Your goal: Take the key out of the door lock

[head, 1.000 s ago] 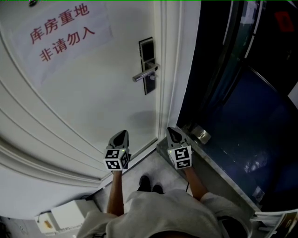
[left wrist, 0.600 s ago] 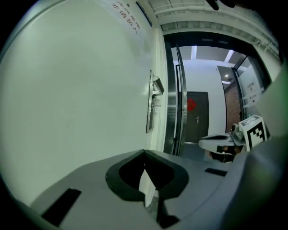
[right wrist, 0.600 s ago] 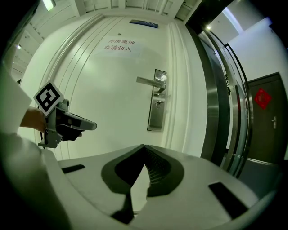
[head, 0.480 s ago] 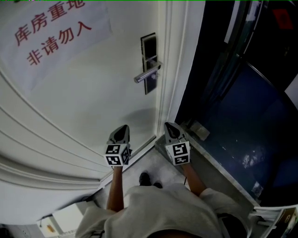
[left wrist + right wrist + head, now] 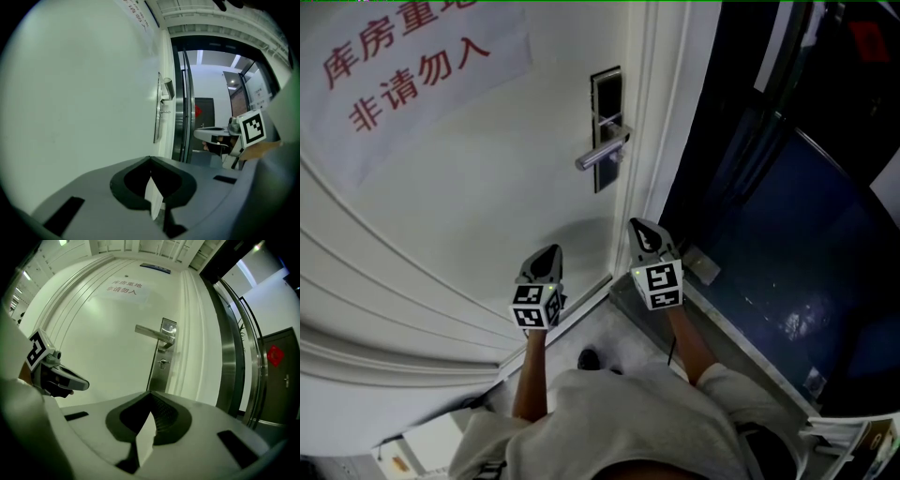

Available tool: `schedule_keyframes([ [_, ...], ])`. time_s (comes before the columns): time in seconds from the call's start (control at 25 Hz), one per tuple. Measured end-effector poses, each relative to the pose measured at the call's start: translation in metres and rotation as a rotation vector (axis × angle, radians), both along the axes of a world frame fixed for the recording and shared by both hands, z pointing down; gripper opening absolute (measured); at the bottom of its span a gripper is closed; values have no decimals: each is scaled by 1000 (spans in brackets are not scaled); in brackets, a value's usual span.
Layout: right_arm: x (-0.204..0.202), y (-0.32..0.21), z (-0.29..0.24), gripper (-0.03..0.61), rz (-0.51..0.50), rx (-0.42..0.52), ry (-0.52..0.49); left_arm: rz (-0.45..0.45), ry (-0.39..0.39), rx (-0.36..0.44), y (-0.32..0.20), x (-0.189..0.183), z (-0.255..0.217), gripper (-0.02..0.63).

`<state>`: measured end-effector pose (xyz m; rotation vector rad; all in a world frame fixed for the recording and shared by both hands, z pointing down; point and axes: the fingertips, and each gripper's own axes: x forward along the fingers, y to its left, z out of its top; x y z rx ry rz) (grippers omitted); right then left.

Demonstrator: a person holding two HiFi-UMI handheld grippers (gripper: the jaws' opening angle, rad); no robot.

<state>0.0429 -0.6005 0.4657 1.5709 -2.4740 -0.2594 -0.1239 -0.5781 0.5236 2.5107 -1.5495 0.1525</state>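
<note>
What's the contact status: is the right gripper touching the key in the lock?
Apart. The right gripper view shows the right gripper shut and empty, its tips well short of the key in the lock plate.

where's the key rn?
In the right gripper view, the key sits in the lock plate just below the lever handle, near the right edge of the white door.
</note>
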Motion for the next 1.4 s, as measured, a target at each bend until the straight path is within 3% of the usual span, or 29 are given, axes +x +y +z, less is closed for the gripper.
schedule_keyframes([
  [0.8, -12, -74, -66, 23, -45, 154, 196, 33, 13, 2, -22, 6, -3, 18],
  [1.4, -24, -93, -67, 23, -24, 410, 944, 38, 7, -3, -25, 7, -1, 18],
])
